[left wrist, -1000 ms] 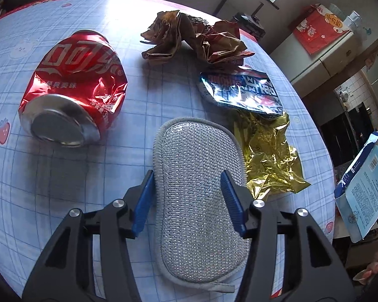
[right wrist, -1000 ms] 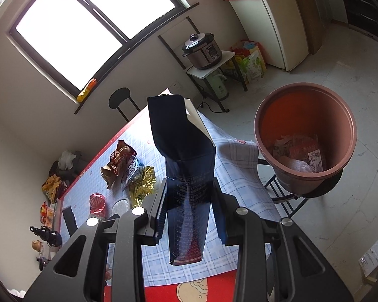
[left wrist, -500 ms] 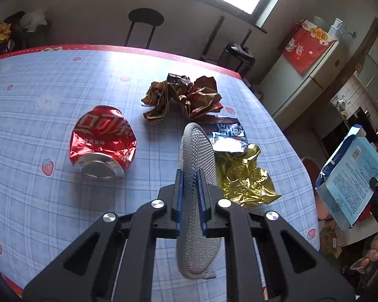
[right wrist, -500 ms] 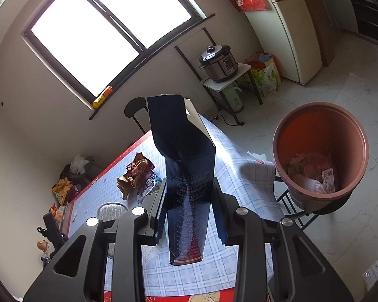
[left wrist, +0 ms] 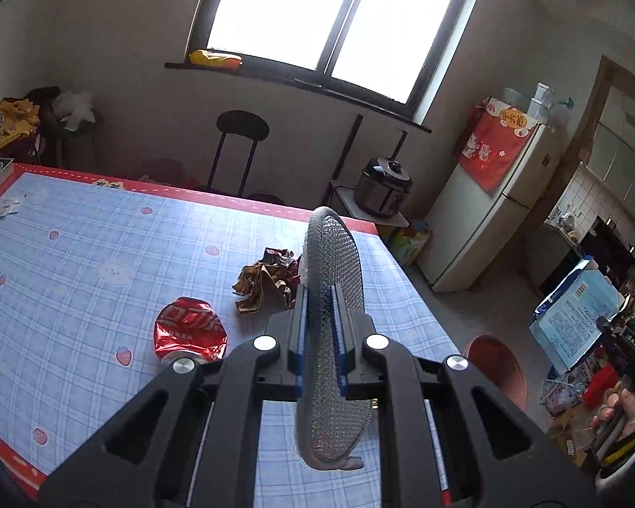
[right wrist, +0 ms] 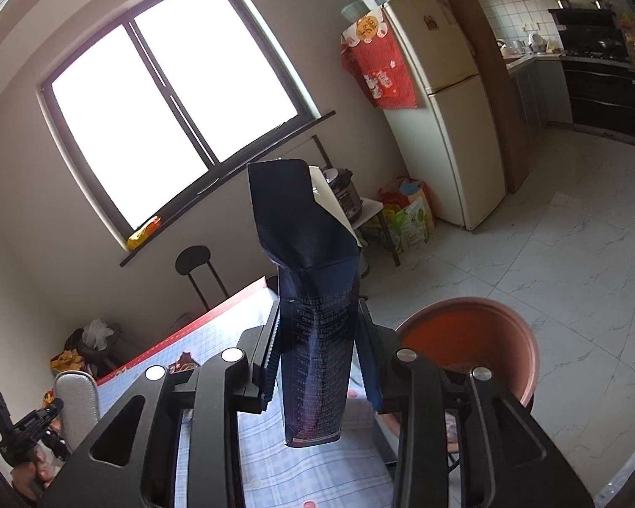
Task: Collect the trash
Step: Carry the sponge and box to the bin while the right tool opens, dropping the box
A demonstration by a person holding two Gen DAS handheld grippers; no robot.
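My left gripper (left wrist: 320,317) is shut on a grey mesh scrub pad (left wrist: 333,279), held edge-up above the table (left wrist: 84,254). Below it lie a crushed red cola can (left wrist: 189,333) and a crumpled brown wrapper (left wrist: 266,281). My right gripper (right wrist: 317,351) is shut on a blue carton (right wrist: 313,292), held upright off the table's edge, left of a terracotta bin (right wrist: 474,338). The carton (left wrist: 578,319) and bin (left wrist: 497,366) also show at the right in the left wrist view. The pad (right wrist: 77,402) shows at lower left in the right wrist view.
A black stool (left wrist: 241,144) stands behind the table under the window. A cooker (left wrist: 383,186) on a small stand and a fridge (left wrist: 482,207) stand to the right. Bags and clutter (left wrist: 580,385) lie on the floor near the bin.
My left gripper closed on the scrub pad and lifted it high off the table, tilting up toward the window. My right gripper with the carton rose and swung, with the bin now lower in view.
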